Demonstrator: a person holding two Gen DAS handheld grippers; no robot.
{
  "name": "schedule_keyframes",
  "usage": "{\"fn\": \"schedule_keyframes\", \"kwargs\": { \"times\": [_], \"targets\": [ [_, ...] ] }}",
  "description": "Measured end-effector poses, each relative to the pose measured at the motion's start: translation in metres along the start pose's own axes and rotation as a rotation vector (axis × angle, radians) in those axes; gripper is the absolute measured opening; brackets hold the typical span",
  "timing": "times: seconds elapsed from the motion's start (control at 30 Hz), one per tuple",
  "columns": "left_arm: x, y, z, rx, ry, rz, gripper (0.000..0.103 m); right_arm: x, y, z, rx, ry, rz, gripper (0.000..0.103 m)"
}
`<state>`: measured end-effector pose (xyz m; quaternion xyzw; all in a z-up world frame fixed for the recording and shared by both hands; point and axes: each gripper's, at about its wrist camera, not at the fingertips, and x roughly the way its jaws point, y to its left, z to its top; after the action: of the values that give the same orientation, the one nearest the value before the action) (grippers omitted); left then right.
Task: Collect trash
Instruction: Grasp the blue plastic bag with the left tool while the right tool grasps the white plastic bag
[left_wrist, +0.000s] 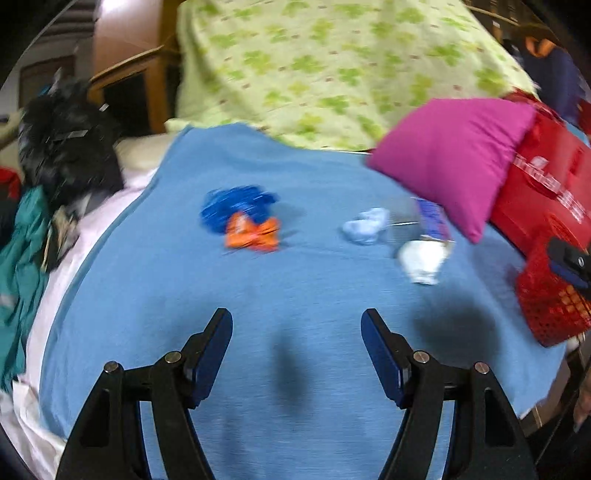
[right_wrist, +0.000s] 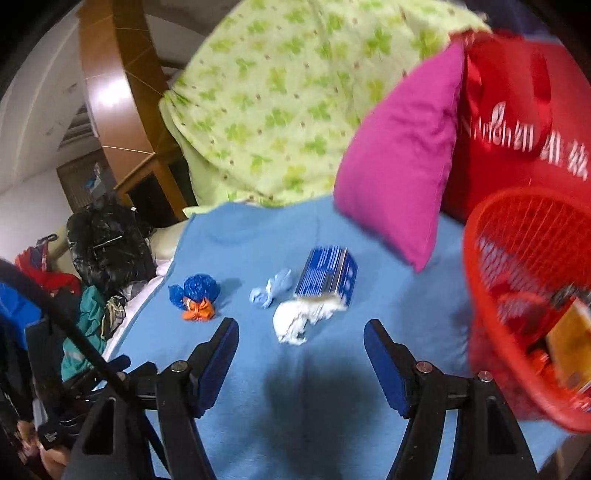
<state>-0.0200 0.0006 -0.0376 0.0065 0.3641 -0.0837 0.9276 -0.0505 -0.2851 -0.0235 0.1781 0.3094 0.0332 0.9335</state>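
Left gripper: black plastic linkage arms, round silver pivot screws, flat dark-blue pads on both fingers. Right gripper: same black frame, silver screws, blue-padded fingers. Bare skin at lower corner.

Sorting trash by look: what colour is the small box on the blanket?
Blue with white stripes, clearest in the right wrist view: box.

On the blue blanket, a crumpled white tissue touches the open end of a blue striped box. Just left of the box lies a pale blue wad; farther left, a blue bag touches an orange wrapper. A red basket stands right of the box, holding scraps.
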Motion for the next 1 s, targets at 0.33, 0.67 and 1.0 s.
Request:
{"fn": "schedule_keyframes", "kwargs": {
  "times": [0.33, 0.67, 1.0],
  "targets": [
    [0.038, 0.065, 0.025, -0.156, -0.007, 0.050, 0.073, 0.060, -0.001, 0.000, 0.146, 0.113, 0.060, 0.074],
    [0.093, 0.090, 0.092, -0.191, -0.153, 0.039, 0.077, 0.117, -0.014, 0.011, 0.276, 0.155, 0.047, 0.074],
    [0.171, 0.105, 0.117, -0.275, -0.065, -0.102, 0.078, 0.167, 0.007, 0.010, 0.160, 0.215, 0.016, 0.073]
  ]
}}
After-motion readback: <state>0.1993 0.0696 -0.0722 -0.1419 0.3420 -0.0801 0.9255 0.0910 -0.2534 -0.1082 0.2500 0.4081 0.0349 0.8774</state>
